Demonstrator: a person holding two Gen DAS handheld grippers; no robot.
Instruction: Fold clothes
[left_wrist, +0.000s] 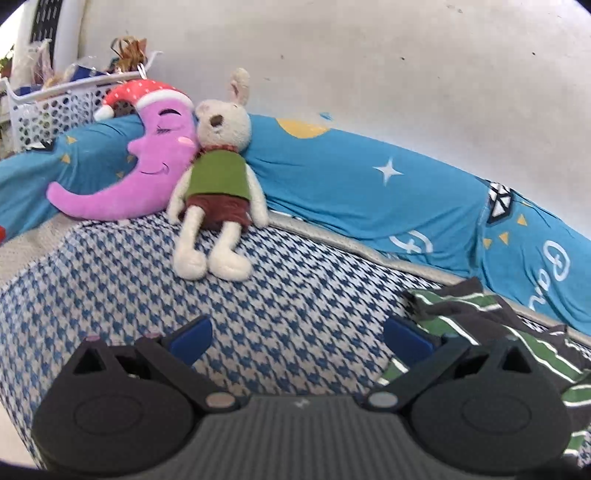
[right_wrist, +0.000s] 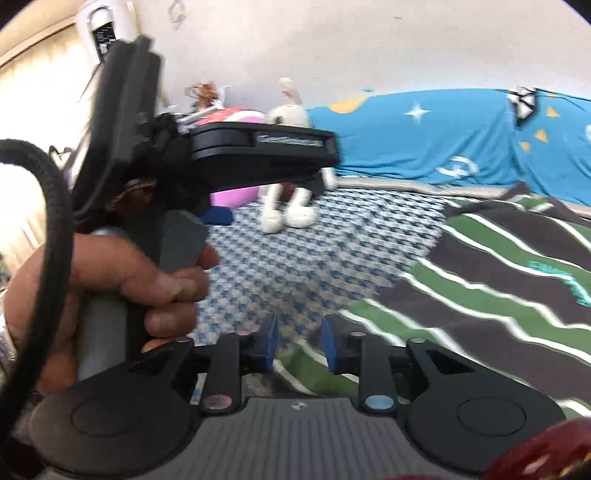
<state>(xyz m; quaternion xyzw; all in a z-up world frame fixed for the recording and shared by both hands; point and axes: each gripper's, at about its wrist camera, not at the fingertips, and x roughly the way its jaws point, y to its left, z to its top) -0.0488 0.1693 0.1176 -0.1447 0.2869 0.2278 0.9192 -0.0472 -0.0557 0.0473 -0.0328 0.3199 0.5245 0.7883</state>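
Bed (left_wrist: 295, 295), covered in a blue-and-white houndstooth sheet. Left gripper (left_wrist: 299, 338): spread wide over the bare sheet, blue pads well apart, nothing between them; seen from the right wrist view it is gripped at the handle by a hand (right_wrist: 110, 288), a black cable looping beside it. Right gripper (right_wrist: 300, 343): jaws narrowly parted with a small gap, pinching nothing, poised at the near edge of the striped garment (right_wrist: 498, 295). Garment: dark grey with green bands and white lines, lying crumpled on the right side of the bed, near the blue star-print bedding (left_wrist: 351, 177) bunched along the wall. Plush rabbit (left_wrist: 218, 177) in green top and brown shorts, seated against that bedding, touching a pink crescent-moon pillow (left_wrist: 147, 173) with a red cap. White perforated laundry basket (left_wrist: 48, 110) beyond, at far left.
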